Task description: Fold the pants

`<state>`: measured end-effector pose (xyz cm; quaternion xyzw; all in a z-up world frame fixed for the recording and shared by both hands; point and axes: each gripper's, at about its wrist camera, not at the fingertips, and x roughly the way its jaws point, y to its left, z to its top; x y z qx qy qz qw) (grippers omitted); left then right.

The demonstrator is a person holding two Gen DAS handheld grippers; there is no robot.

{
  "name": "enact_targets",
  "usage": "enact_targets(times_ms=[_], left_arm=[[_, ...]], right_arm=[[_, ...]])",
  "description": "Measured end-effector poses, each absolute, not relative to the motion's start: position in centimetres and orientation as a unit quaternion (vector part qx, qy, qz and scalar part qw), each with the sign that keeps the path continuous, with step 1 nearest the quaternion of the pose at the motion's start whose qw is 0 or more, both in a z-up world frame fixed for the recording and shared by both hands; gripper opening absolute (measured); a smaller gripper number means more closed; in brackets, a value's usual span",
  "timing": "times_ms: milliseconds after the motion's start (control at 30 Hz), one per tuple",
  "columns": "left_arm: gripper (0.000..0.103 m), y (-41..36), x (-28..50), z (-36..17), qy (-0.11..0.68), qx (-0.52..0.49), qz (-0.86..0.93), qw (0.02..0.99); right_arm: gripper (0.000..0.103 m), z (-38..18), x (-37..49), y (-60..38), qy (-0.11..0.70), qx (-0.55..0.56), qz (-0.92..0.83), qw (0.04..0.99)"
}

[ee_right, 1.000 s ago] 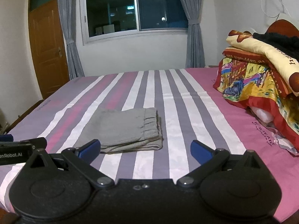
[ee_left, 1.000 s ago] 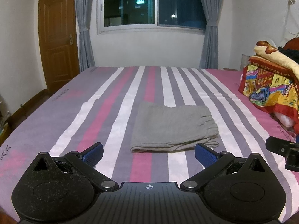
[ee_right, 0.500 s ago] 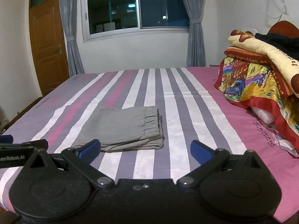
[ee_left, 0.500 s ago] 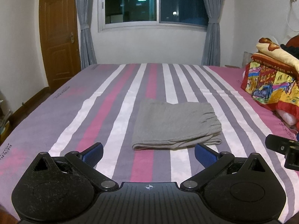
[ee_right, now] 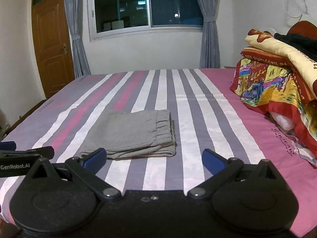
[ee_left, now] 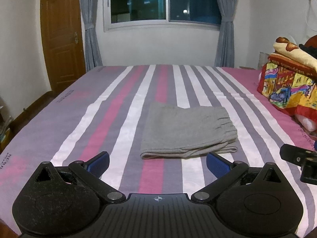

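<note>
Grey pants lie folded into a flat rectangle on the striped bed, waistband to the right. In the right wrist view the pants sit left of centre. My left gripper is open and empty, held above the near bed edge, just short of the pants. My right gripper is open and empty, to the right of the left one and also short of the pants. Neither touches the cloth.
A pile of colourful folded blankets lies at the bed's right side, also in the left wrist view. A window with grey curtains is on the far wall. A wooden door is at the left.
Both grippers have drawn back and risen slightly from the folded pants. The pants have not moved. Both jaws stay open.
</note>
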<state>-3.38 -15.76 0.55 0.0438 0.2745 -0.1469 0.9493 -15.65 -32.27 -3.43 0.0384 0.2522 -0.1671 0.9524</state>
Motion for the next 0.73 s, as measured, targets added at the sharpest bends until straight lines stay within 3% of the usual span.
enact_targets(times_ms=[733], left_arm=[[0.102,-17.3,-0.9,-0.1,0.275,0.037,-0.170,0.945]], right_arm=[[0.103,-4.4,-13.6,-33.1,0.262,0.046,-0.167,0.949]])
